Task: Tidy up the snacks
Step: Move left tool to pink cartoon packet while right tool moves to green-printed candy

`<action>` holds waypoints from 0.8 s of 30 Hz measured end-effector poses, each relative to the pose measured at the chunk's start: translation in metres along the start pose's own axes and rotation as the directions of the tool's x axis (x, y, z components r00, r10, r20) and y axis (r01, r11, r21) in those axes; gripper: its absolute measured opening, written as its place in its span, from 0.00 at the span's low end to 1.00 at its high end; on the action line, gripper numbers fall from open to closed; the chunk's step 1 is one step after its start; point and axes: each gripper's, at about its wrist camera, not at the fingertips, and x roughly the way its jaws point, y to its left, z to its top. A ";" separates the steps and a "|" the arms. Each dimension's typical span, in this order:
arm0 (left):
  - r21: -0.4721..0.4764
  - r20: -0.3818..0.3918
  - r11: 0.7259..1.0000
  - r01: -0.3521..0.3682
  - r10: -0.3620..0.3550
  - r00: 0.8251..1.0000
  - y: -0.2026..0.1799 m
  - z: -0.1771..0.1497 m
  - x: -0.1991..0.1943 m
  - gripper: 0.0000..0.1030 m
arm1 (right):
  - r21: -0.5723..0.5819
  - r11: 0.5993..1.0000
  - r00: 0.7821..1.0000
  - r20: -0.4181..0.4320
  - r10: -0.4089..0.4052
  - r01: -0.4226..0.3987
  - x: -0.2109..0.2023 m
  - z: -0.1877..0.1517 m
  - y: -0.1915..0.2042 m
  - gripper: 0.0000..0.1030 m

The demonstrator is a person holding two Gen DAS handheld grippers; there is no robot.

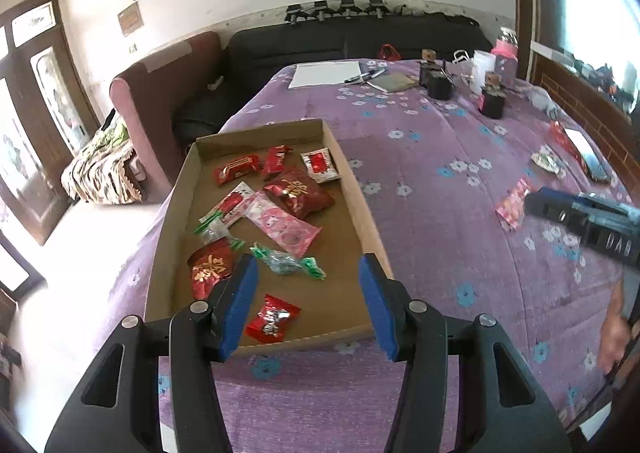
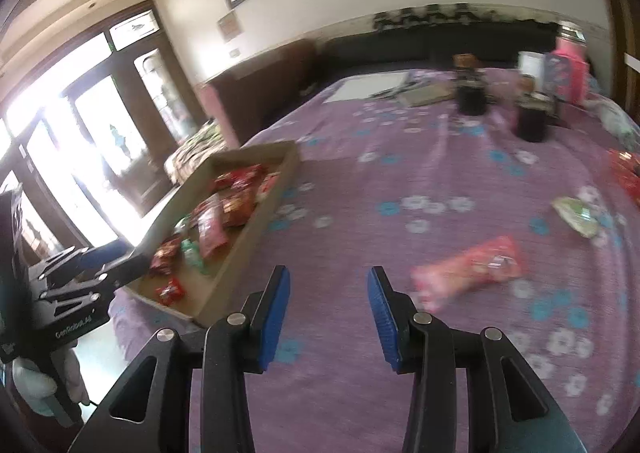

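A shallow cardboard tray lies on the purple flowered cloth and holds several wrapped snacks, mostly red, some pink and green. My left gripper is open and empty above the tray's near end, over a small red candy. My right gripper is open and empty above bare cloth; the tray is to its left. A pink snack packet lies just right of it, also seen in the left wrist view. A green packet and red packets lie farther right.
Two black jars, a pink bottle, a white sheet, pens and a notebook stand at the table's far end. A phone lies at the right edge. A black sofa is behind; the table's left edge drops to the floor.
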 end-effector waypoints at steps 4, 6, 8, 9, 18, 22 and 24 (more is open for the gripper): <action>0.042 -0.005 0.999 -0.010 0.010 1.000 -0.013 -0.001 -0.001 0.50 | 0.057 0.997 0.999 0.025 -0.047 0.046 -0.014 0.000 -0.030 0.45; 0.061 -0.010 0.998 -0.010 0.010 1.000 -0.020 -0.001 -0.001 0.50 | 0.078 0.995 0.997 0.032 -0.063 0.060 -0.019 0.000 -0.041 0.45; 0.074 -0.014 0.997 -0.011 0.012 1.000 -0.026 -0.001 0.000 0.50 | 0.096 0.993 0.996 0.041 -0.077 0.073 -0.023 0.000 -0.051 0.46; 0.079 -0.018 0.997 -0.010 0.011 1.000 -0.028 -0.001 0.000 0.50 | 0.104 0.991 0.995 0.045 -0.086 0.081 -0.025 0.000 -0.056 0.46; 0.111 -0.046 0.994 0.020 -0.014 0.999 -0.048 -0.003 0.006 0.50 | 0.158 0.977 0.988 0.044 -0.149 0.141 -0.032 0.001 -0.090 0.48; 0.099 -0.074 0.992 0.075 -0.067 0.995 -0.051 -0.004 0.009 0.50 | 0.190 0.967 0.983 0.038 -0.179 0.169 -0.031 0.002 -0.107 0.49; 0.064 -0.097 0.989 0.136 -0.130 0.987 -0.049 -0.004 0.012 0.50 | 0.203 0.961 0.980 0.031 -0.196 0.186 -0.029 0.004 -0.115 0.49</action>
